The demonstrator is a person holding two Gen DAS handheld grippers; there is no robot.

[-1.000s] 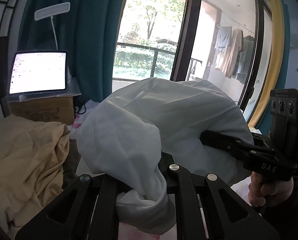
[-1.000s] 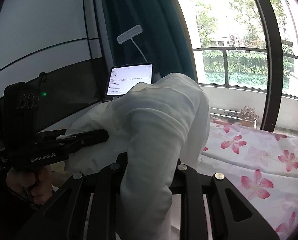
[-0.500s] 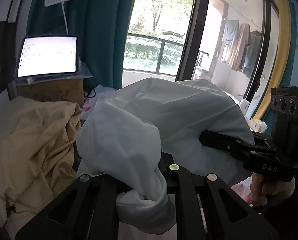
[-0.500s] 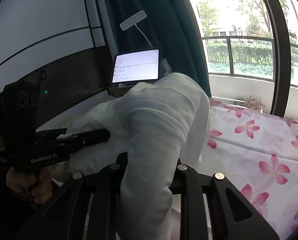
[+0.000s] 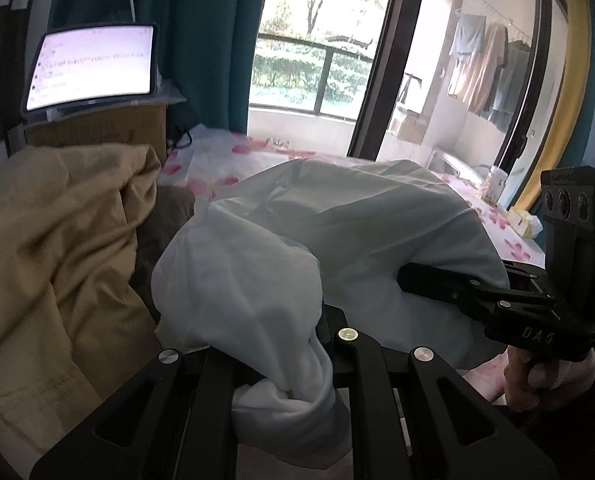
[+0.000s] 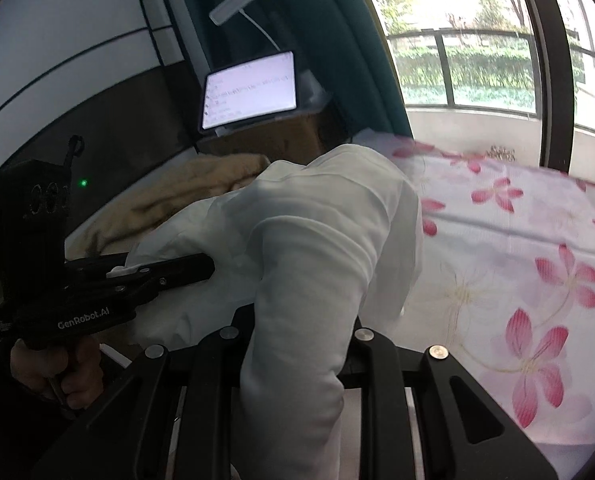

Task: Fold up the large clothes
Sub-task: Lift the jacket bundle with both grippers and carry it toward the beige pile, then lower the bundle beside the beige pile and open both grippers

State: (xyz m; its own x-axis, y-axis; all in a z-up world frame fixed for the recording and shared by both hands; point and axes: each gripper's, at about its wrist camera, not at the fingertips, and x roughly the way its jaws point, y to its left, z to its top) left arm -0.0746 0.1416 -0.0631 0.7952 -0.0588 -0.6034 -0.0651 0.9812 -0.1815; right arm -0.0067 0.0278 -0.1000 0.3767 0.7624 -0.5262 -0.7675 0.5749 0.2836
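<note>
A large white garment (image 5: 337, 232) hangs bunched between my two grippers, above the bed. My left gripper (image 5: 285, 344) is shut on a gathered fold of it; the cloth hides the fingertips. My right gripper (image 6: 297, 344) is shut on another fold of the same garment (image 6: 317, 240), which drapes over its fingers. Each gripper shows in the other's view: the right one (image 5: 425, 280) at the right, the left one (image 6: 189, 268) at the left, both clamped on the white cloth.
A tan garment (image 5: 57, 248) lies piled at the left on the bed. The floral pink sheet (image 6: 517, 264) covers the bed to the right. A lit tablet (image 5: 93, 68) stands on a cardboard box (image 5: 101, 132) by the teal curtain. Large windows stand behind.
Both grippers have come down with the white garment, and the views tilt toward the bed. The grips have not changed.
</note>
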